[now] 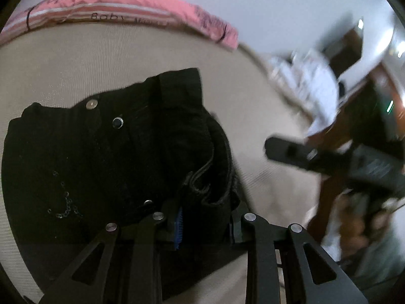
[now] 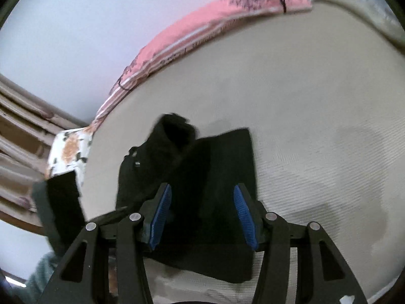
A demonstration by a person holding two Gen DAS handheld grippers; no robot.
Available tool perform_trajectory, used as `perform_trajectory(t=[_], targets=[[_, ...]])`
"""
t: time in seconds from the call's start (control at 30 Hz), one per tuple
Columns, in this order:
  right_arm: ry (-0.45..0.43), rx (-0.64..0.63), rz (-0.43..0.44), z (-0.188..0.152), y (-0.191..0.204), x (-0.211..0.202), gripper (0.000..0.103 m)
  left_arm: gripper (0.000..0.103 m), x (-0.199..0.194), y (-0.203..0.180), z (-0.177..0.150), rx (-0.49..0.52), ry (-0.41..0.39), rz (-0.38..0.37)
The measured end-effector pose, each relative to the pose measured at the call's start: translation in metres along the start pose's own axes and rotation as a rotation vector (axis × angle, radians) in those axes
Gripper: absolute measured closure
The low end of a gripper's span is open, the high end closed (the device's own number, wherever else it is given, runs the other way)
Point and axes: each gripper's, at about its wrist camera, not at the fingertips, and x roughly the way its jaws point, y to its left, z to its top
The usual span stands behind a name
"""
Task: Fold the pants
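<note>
One pair of black pants (image 1: 114,157) lies bunched on the beige sheet (image 1: 63,71), pinched by the left gripper (image 1: 205,225); the right gripper (image 2: 202,217) stands open, empty.

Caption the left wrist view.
Left gripper clamps a bunched fold of black pants over a beige mattress.

I can read just 1 word — "Baby", handwritten in black on the pink striped cloth (image 1: 119,12) — the scrawl after it is too blurred.
</note>
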Motion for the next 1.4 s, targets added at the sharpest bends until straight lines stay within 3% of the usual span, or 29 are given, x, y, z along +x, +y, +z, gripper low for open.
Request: perform_trajectory(t=[0.13, 0.2, 0.3, 0.4, 0.5, 0.67, 0.9, 1.07, 1.2, 1.3, 1.4], targets=[[0.035, 0.017, 0.058, 0.002, -0.007, 0.015, 0.053, 0.062, -0.003, -0.007, -0.013, 0.050, 0.022, 0.043], [0.045, 0.017, 0.074, 0.002, -0.008, 0.019, 0.053, 0.049, -0.013, -0.006, -0.016, 0.075, 0.029, 0.049], [0.072, 0.023, 0.100, 0.001, -0.009, 0.029, 0.053, 0.040, -0.034, -0.018, -0.023, 0.193, -0.021, 0.115], [0.099, 0.015, 0.120, 0.001, -0.011, 0.038, 0.053, 0.039, -0.055, -0.021, -0.031, 0.263, -0.094, 0.171], [0.118, 0.005, 0.110, 0.003, -0.013, 0.046, 0.053, 0.039, -0.073, 0.001, -0.027, 0.201, -0.118, 0.238], [0.142, -0.056, 0.092, 0.011, -0.017, 0.057, 0.053, 0.039, -0.107, 0.076, -0.022, -0.043, -0.180, 0.340], [0.180, -0.091, 0.217, 0.027, -0.028, 0.080, 0.056, 0.039, -0.123, 0.159, -0.049, -0.290, -0.164, 0.430], [0.212, -0.072, 0.307, 0.035, -0.029, 0.103, 0.071, 0.039, -0.108, 0.173, -0.062, -0.324, -0.129, 0.456], [0.178, -0.066, 0.304, 0.031, -0.019, 0.093, 0.091, 0.039, -0.099, 0.166, -0.061, -0.299, -0.124, 0.464], [0.126, -0.022, 0.311, 0.025, -0.009, 0.073, 0.092, 0.039, -0.098, 0.163, -0.060, -0.293, -0.128, 0.469], [0.073, -0.037, 0.262, 0.018, 0.005, 0.055, 0.092, 0.039, -0.098, 0.159, -0.062, -0.282, -0.138, 0.477]])
